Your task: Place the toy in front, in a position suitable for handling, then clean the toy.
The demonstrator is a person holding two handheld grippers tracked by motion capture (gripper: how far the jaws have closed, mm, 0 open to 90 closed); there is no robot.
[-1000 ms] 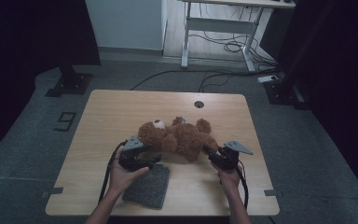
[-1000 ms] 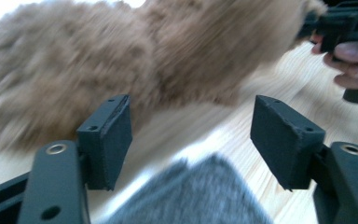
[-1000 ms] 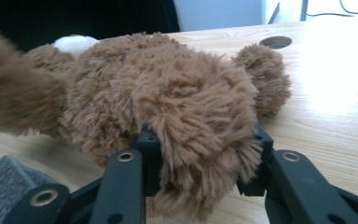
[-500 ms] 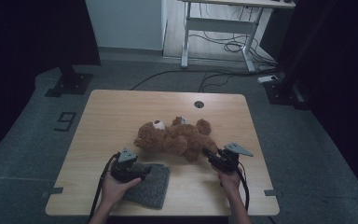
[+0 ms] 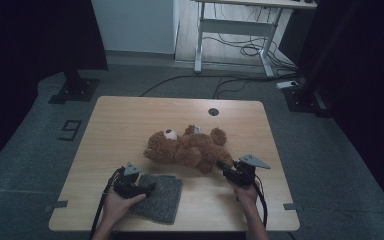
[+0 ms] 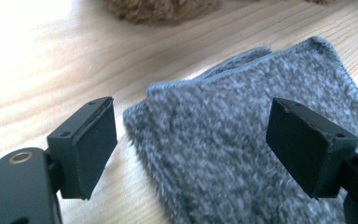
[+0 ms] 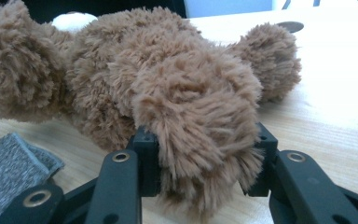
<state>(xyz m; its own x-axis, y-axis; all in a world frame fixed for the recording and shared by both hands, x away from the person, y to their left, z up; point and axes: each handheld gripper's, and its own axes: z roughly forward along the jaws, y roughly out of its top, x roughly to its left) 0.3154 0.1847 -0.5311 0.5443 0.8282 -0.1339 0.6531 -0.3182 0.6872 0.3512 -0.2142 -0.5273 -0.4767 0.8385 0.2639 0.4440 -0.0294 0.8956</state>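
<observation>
Teddy bear point(image 5: 187, 148): brown plush, lying on its side near the middle of the wooden table point(image 5: 130, 115), head toward the left. Soft, light, squashy; pile compresses under the pads, so a limb is the likeliest secure hold. Right gripper point(image 5: 228, 168): jaws pressed on one of the bear's legs point(image 7: 200, 135), fur bulging between them. Grey cloth point(image 5: 160, 196): folded knit, limp, flat on the table just in front of the bear, apart from it; best pinched at an edge or corner. Left gripper point(image 5: 140, 189): jaws wide, just opened further, straddling the cloth's near corner point(image 6: 168, 107), pads not pressing on it.
</observation>
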